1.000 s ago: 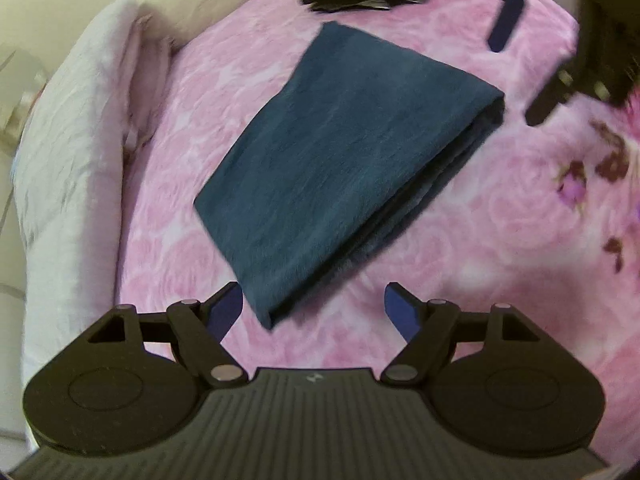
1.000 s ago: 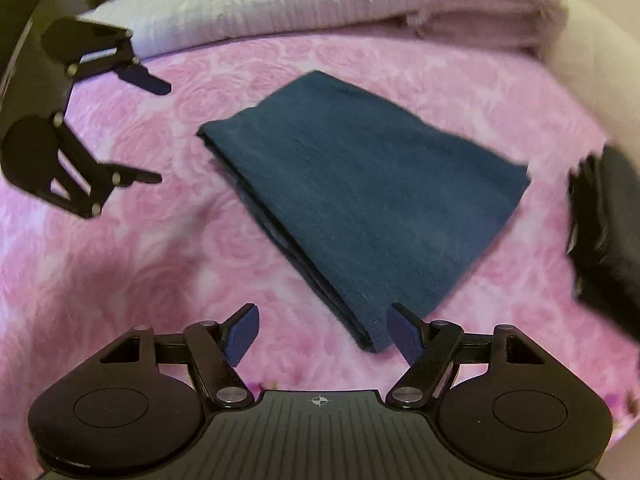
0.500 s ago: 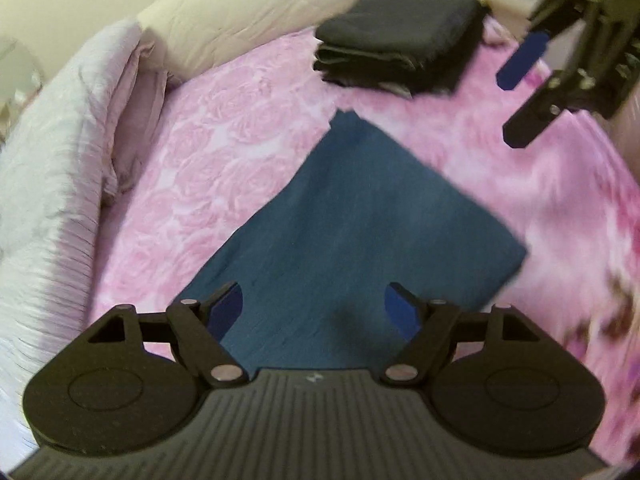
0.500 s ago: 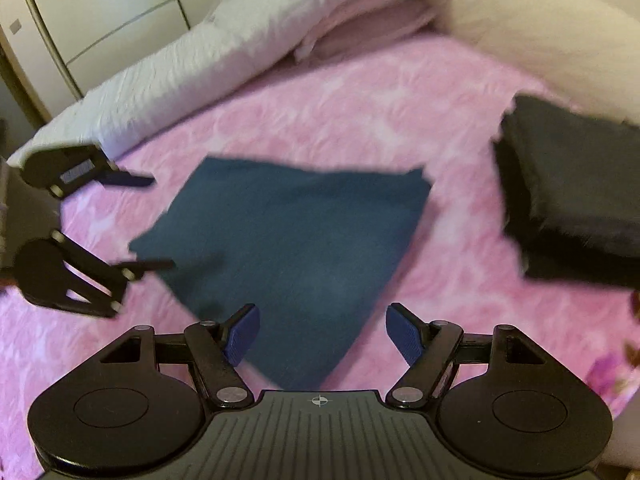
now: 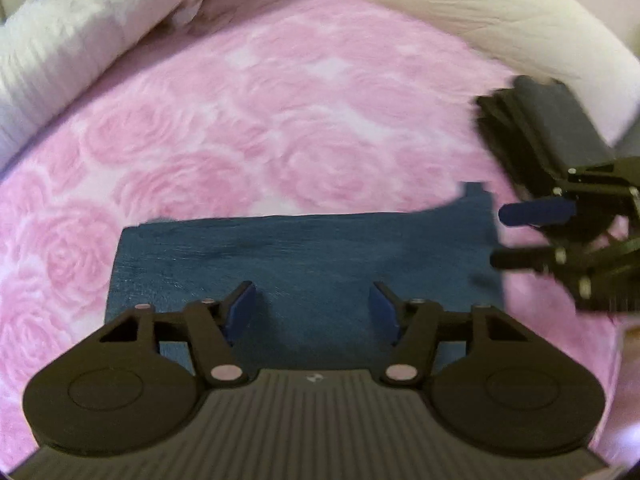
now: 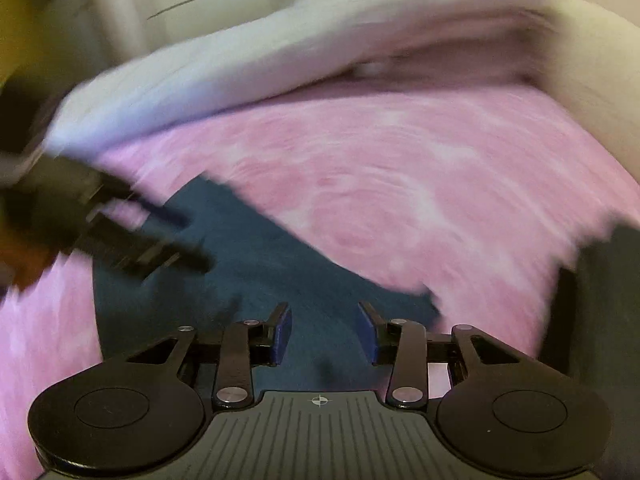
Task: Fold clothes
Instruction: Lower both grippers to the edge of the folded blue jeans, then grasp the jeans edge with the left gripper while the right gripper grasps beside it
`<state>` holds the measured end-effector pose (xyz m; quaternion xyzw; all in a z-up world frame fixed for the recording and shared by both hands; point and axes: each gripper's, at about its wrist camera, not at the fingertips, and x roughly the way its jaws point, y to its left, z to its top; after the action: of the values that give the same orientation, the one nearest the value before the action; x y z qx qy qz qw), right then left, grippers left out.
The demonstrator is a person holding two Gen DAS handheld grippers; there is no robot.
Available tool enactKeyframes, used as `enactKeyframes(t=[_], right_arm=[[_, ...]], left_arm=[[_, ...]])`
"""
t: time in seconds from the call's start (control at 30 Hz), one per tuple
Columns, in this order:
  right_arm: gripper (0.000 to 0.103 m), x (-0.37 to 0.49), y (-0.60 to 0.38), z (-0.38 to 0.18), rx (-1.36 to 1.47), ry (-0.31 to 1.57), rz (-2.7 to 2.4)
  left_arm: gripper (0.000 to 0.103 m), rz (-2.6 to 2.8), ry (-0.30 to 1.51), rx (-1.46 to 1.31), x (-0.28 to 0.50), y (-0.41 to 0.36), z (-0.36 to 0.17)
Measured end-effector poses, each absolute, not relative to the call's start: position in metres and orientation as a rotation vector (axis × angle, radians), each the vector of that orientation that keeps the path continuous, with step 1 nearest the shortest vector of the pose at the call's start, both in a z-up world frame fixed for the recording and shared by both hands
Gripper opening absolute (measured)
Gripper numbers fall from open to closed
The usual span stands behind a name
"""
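A folded dark blue cloth (image 5: 312, 256) lies flat on the pink rose-patterned blanket (image 5: 256, 120). My left gripper (image 5: 312, 308) hangs over the cloth's near part. Its jaws are closing, and I see only the cloth's flat surface below them, nothing pinched. My right gripper (image 6: 324, 332) is over the same blue cloth (image 6: 248, 276) near its right corner. Its jaws are closing too, with nothing gripped. Each gripper shows in the other's view: the right gripper (image 5: 536, 236) at the cloth's right edge, the left gripper (image 6: 152, 240) blurred at the left.
A stack of folded black clothes (image 5: 552, 136) sits on the blanket to the right, and the black stack (image 6: 600, 288) fills the right edge of the right wrist view. A white duvet (image 5: 60, 40) and a cream pillow (image 5: 500, 12) border the far side.
Both grippers have swung across the bed and come down over the blue cloth's near side. Both pairs of jaws have narrowed. The cloth itself still lies flat and folded.
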<state>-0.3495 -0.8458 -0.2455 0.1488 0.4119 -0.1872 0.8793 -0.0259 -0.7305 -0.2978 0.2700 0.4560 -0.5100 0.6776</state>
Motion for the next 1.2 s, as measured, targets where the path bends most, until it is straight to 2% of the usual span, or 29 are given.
enactKeyframes(t=[0.1,0.17,0.23,0.33,0.43,0.53,0.67,0.83,0.97,1.07,1.13,1.2], right_arm=[[0.040,-0.345,-0.868,-0.282,0.231,0.953,-0.400],[0.040,-0.364,-0.887,-0.299,0.325,0.971,-0.445],[0.042,-0.385,-0.902,-0.309,0.432,0.972,-0.466],[0.042,-0.393,-0.898,-0.294,0.434,0.969,-0.484],[0.041,-0.390,-0.891,-0.268,0.404,0.883,-0.508],[0.041,-0.377,-0.886,-0.262,0.406,0.829,-0.448],[0.041,-0.353,-0.878,-0.266,0.398,0.856,-0.366],[0.041,-0.310,-0.881,-0.262,0.375,0.834,-0.285],[0.041,-0.276,-0.887,-0.286,0.301,0.915,-0.268],[0.041,-0.279,-0.894,-0.307,0.353,0.964,-0.322],[0.041,-0.284,-0.896,-0.302,0.400,0.956,-0.367],[0.041,-0.289,-0.885,-0.284,0.376,0.922,-0.399]], left_arm=[[0.067,-1.150,1.011,0.634,-0.024,-0.744,-0.321],[0.080,-1.159,0.984,0.675,-0.032,-0.753,-0.326],[0.081,-1.158,0.974,0.692,-0.036,-0.754,-0.327],[0.078,-1.166,0.988,0.697,-0.034,-0.753,-0.321],[0.062,-1.187,0.964,0.652,-0.024,-0.742,-0.304],[0.062,-1.209,0.934,0.601,-0.012,-0.730,-0.285],[0.060,-1.114,0.953,0.562,0.029,-0.709,-0.279],[0.054,-1.072,1.013,0.526,0.077,-0.704,-0.305],[0.062,-1.089,1.026,0.487,0.091,-0.712,-0.330],[0.062,-1.094,1.043,0.428,0.101,-0.710,-0.333],[0.059,-1.104,1.024,0.438,0.098,-0.707,-0.323],[0.050,-1.118,0.993,0.443,0.093,-0.695,-0.307]])
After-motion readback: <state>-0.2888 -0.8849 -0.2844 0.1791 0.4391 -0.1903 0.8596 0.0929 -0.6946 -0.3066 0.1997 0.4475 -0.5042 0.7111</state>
